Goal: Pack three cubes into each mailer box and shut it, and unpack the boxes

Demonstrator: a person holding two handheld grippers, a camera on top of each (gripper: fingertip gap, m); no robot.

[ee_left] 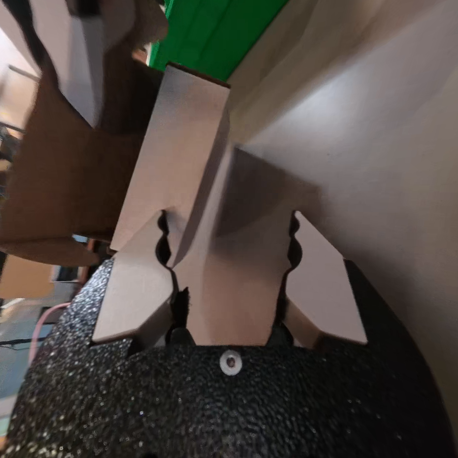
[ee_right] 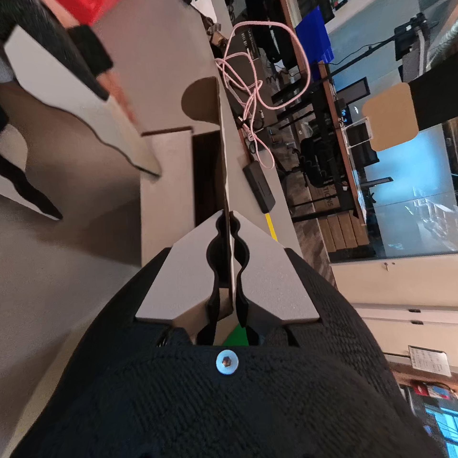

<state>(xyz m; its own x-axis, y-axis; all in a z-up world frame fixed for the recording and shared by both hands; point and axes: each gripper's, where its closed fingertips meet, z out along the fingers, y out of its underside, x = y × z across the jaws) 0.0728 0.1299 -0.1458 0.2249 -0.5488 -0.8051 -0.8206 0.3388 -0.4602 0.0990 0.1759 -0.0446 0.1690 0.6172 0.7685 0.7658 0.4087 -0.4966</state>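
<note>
Right wrist view is showing the right tongs pinching a thin cardboard panel of the mailer box edge-on, pads pressing both faces. The left tongs are standing wide apart over a box flap, not gripping it. The card is looking light, stiff yet bendable; a hold near a fold is probably safest. Beyond, the surface is carrying a pink cable.

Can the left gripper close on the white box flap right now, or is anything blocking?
Probably yes. The left gripper is open, the flap already lies beside its left finger, and nothing sits between the fingers. The blur leaves it unclear whether the flap is touching.
</note>
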